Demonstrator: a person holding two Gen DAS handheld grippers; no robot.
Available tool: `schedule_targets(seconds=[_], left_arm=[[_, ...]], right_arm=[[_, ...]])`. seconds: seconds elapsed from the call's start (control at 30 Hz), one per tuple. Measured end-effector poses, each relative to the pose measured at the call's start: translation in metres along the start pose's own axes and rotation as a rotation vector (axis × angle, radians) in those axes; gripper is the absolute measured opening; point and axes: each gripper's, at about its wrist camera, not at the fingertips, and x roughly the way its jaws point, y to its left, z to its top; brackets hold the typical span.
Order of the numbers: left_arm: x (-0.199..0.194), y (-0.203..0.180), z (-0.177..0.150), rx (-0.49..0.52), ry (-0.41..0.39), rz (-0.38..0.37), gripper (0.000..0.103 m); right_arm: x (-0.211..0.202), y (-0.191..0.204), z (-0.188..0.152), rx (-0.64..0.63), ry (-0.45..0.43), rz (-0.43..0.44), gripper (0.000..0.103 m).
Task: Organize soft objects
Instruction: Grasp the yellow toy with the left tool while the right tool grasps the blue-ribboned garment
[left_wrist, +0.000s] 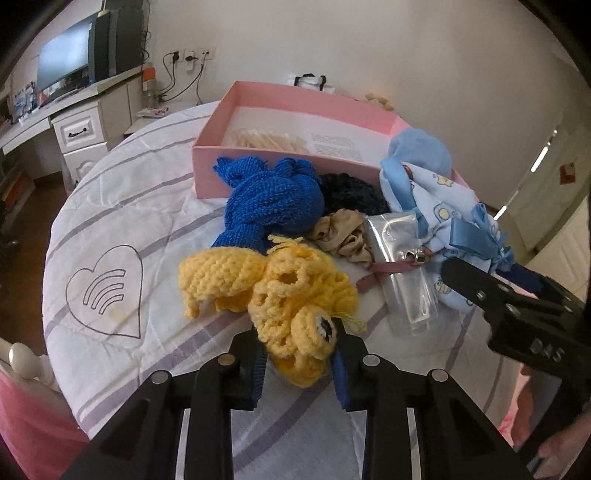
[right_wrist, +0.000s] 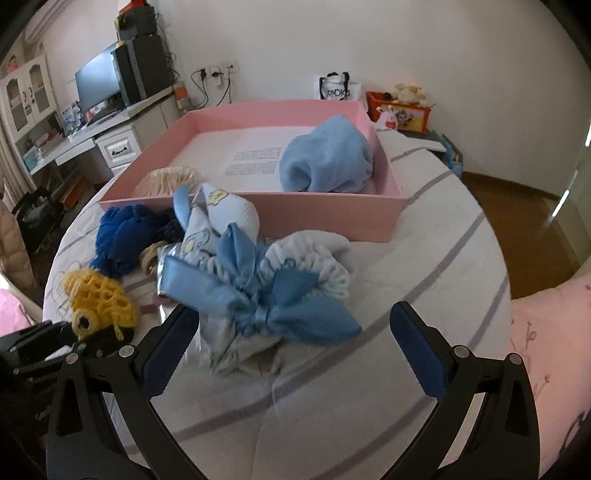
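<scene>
Yellow crochet piece (left_wrist: 295, 306): crumpled on the striped cover, nearest. Blue knit piece (left_wrist: 273, 201): bunched against the pink box (left_wrist: 291, 168). Pale-blue printed cloth with satin ribbons (right_wrist: 240, 280): heaped beside the box. Light-blue fleece item (right_wrist: 328, 155): inside.

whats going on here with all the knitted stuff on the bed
A person holding a gripper in each hand is sorting soft items into a pink box on a striped bedcover. The left gripper has closed on the yellow crocheted piece. The right gripper is open, over the light blue baby garment with satin ribbons. A light blue cloth and a cream item lie in the box; the blue knit lies outside.
</scene>
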Motion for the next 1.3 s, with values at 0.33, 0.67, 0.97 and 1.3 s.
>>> schedule_targets(seconds=[0.33, 0.67, 0.97, 1.3], left_arm=[[0.002, 0.006, 0.002, 0.015, -0.018, -0.021, 0.027], [-0.006, -0.021, 0.001, 0.064, -0.02, 0.077, 0.027], [-0.034, -0.041, 0.001, 0.081, -0.059, 0.068, 0.027], [-0.105, -0.058, 0.001, 0.101, -0.206, 0.082, 0.027]], right_arm=[[0.023, -0.007, 0.0, 0.078, 0.016, 0.101, 0.081], [0.004, -0.012, -0.009, 0.096, -0.004, 0.131, 0.05], [-0.039, -0.022, -0.012, 0.111, -0.091, 0.108, 0.049], [-0.105, -0.022, -0.011, 0.095, -0.232, 0.13, 0.05]])
